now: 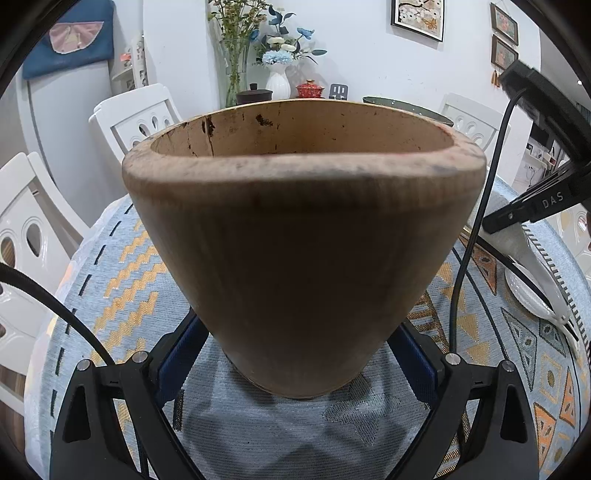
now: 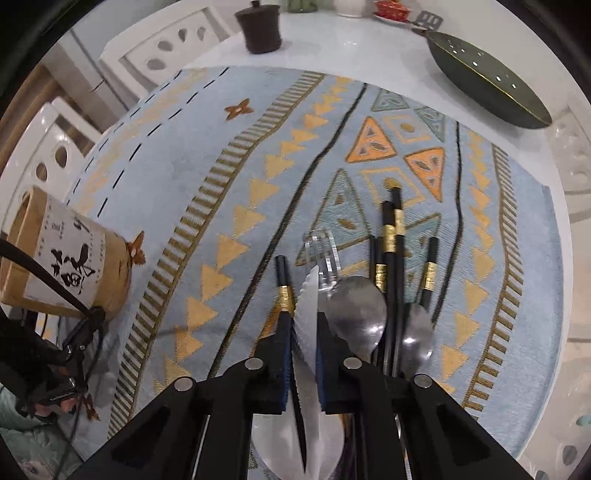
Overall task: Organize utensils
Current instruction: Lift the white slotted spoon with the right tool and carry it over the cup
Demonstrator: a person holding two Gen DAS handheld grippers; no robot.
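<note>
A tall wooden utensil holder [image 1: 303, 236] fills the left wrist view, standing on the patterned blue mat [image 1: 122, 280]. My left gripper [image 1: 299, 328] is shut on its lower part, with a blue pad on each side. The right wrist view shows the same holder [image 2: 62, 254] at the left. My right gripper [image 2: 304, 325] points steeply down and is shut on a serrated knife [image 2: 308, 295], whose blade sticks out beyond the pads. Black chopsticks with gold bands [image 2: 391, 236], two metal spoons [image 2: 358, 310] and a clear fork [image 2: 323, 251] lie just beside it. The right gripper [image 1: 517, 218] also shows at the right of the left wrist view.
A dark perforated ladle [image 2: 487, 74], a dark lidded cup [image 2: 260, 29] and a red lidded cup [image 2: 391, 11] sit on the white table [image 2: 351, 51] beyond the mat. White chairs [image 1: 140, 118] ring the table. Vases of flowers [image 1: 277, 74] stand at the far edge.
</note>
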